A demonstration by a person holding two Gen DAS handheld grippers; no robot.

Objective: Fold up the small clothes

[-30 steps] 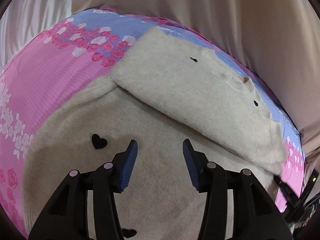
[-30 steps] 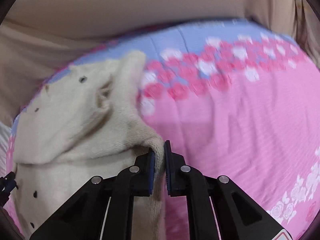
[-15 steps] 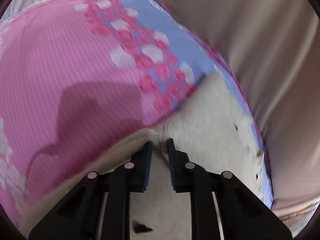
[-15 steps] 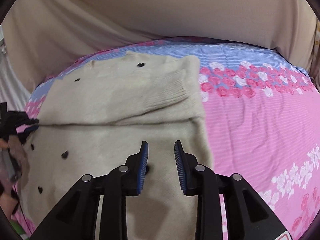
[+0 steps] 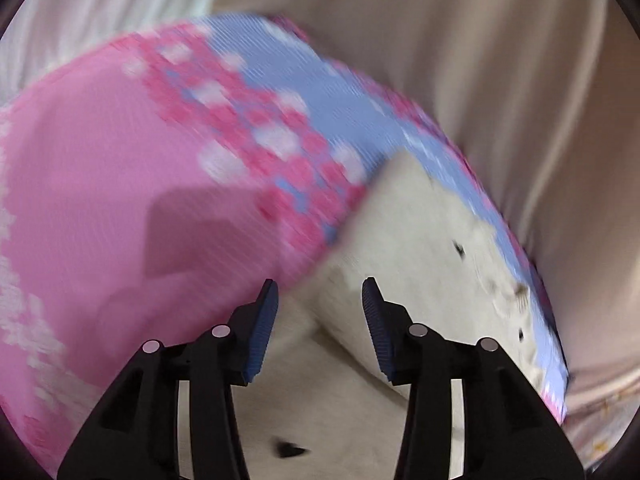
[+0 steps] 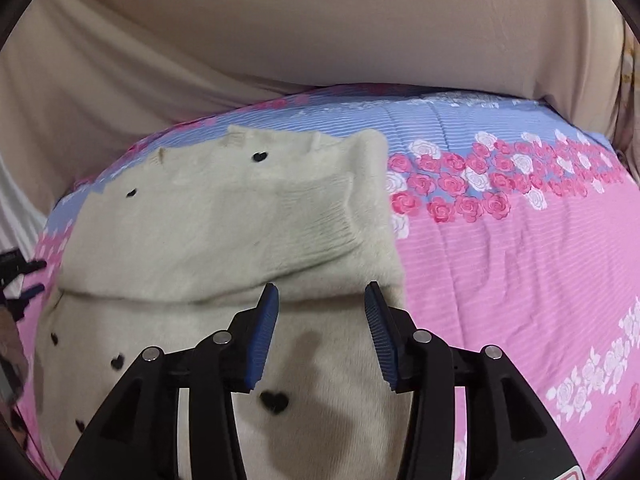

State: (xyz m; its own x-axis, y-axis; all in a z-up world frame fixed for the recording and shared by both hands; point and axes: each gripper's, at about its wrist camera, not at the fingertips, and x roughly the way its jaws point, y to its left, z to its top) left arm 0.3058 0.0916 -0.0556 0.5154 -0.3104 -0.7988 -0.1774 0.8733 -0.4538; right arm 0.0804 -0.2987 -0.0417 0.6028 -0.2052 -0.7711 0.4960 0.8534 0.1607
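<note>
Right gripper (image 6: 320, 316): black arms, blue ribbed fingers (image 6: 262, 332) apart, nothing between them, jaws have just been opening; it hangs over the cream knit sweater (image 6: 224, 248), not touching it that I can see. Sweater lies on the bed, on a pink-and-blue rose-print bedsheet (image 6: 500, 264). Nearest part of the sweater is the flat body with small black heart motifs (image 6: 274, 400); a gripper shadow falls across it. Just beyond the fingertips runs a fold edge: the upper part is laid back over the body, ribbed band showing on the right side, more black hearts on the folded layer. Right of the sweater is bare pink sheet, then the rose band, then the blue stripe at the far edge. Behind the bed hangs a beige cloth backdrop (image 6: 320, 32). Left gripper (image 5: 316, 320): frame is motion-blurred; fingers (image 5: 262, 332) apart, jaws have just been opening, the sweater (image 5: 420, 264) is below and past them, not clamped. Its folded layer's corner sits just past the tips, running to the right along the blue edge of the bedsheet (image 5: 100, 168). Left of it is pink sheet with a shadow; beyond, the backdrop (image 5: 480, 60).
</note>
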